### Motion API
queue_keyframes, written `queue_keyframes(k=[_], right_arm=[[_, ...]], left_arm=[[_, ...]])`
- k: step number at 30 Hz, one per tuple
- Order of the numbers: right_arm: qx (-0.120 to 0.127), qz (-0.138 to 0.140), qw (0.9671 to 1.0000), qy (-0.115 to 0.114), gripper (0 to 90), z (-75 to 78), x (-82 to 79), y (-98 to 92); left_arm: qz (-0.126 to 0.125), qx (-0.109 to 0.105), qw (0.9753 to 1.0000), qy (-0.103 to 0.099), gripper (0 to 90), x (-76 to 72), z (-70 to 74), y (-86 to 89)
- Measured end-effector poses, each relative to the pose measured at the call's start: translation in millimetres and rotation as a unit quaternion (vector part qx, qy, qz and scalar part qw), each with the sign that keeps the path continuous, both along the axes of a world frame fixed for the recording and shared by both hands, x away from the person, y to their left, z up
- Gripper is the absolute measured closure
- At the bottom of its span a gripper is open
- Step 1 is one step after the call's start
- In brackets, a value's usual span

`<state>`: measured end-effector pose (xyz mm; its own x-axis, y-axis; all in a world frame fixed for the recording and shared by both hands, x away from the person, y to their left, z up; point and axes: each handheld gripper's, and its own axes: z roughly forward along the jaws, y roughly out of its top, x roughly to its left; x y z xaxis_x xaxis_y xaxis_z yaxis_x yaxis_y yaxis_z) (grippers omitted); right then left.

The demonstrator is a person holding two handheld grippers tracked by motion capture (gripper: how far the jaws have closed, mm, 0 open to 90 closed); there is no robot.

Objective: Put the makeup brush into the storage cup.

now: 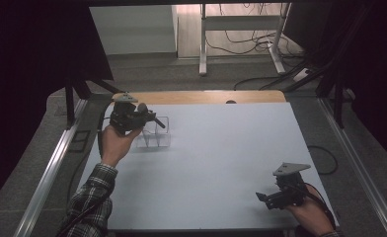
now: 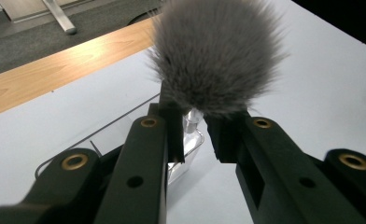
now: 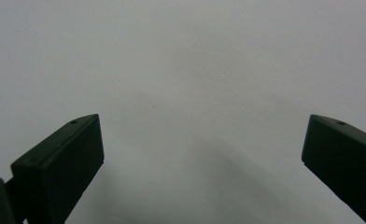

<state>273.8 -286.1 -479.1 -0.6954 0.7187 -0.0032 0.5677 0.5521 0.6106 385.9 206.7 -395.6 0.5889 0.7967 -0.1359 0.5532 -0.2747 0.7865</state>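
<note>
Brush: grey fluffy brush (image 2: 217,51) pinched by its metal neck between the left jaws, head pointing away, above the clear box
Clear box: clear box (image 1: 154,134) sits far left on the bench (image 1: 221,163), just under the left gripper (image 1: 152,118)
Right gripper: right gripper (image 1: 263,198) near right, low over bare bench, jaws spread wide with nothing between
Left hand: left hand (image 1: 115,143) grips from below

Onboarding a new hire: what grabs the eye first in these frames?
The grey fluffy tuft, pinched at its metal stem in the left claw, held over a clear plastic box at the table's far left. Next, the right claw, jaws wide apart with nothing between them, low over the bare white top at the near right corner.
</note>
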Motion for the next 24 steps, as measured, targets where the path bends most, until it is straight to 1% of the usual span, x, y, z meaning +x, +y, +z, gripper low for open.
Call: queue_keyframes(k=[7,11,24], right_arm=[[0.000,0.001,1.0000,0.003,0.0,-0.4,-0.1,0.3],[-0.001,0.003,1.0000,0.002,0.0,-0.5,0.0,0.3],[-0.001,0.006,1.0000,0.004,0.0,-1.0,-0.3,1.1]], left_arm=[[0.001,0.010,0.9999,0.006,77.0,5.5,-7.4,-4.1],[0.002,0.021,0.9997,0.007,77.0,8.1,-11.6,-6.7],[0.011,0.028,0.9993,0.020,77.0,15.1,-25.3,-10.9]])
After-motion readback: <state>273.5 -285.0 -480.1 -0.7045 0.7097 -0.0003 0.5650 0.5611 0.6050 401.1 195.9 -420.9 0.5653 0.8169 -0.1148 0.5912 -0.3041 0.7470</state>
